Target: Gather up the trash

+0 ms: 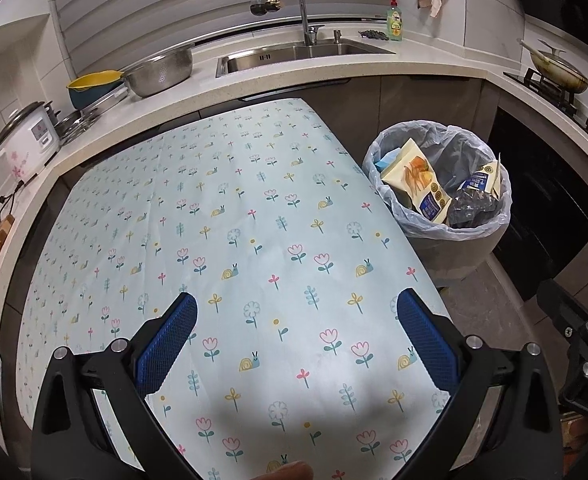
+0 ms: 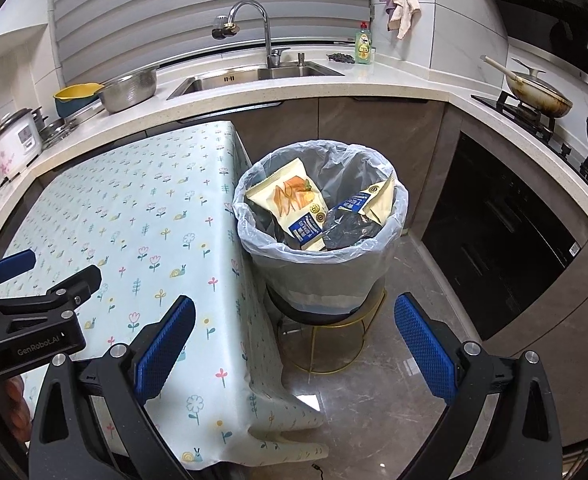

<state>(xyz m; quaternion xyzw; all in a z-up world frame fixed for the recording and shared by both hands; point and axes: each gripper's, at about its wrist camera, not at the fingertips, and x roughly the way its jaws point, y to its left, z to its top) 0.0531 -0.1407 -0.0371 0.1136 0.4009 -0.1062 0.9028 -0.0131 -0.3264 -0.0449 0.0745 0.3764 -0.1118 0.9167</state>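
Observation:
A grey trash bin [image 2: 326,280] with a clear liner stands on a gold wire stand right of the table; it also shows in the left wrist view [image 1: 454,248]. Inside lie a cream snack bag [image 2: 294,200], a second cream bag [image 2: 374,200] and a dark crumpled wrapper [image 2: 348,230]. My left gripper [image 1: 296,332] is open and empty above the floral tablecloth [image 1: 234,220]. My right gripper [image 2: 294,336] is open and empty, above the table's right edge and the floor, short of the bin. The left gripper's body [image 2: 26,320] shows at the left of the right wrist view.
A counter runs behind with a sink [image 2: 254,74], faucet, steel colander [image 2: 128,90], yellow bowl, rice cooker [image 2: 14,140] and soap bottle. A stove with a pan [image 2: 540,94] and a black oven [image 2: 506,236] stand at the right. The floor is grey stone.

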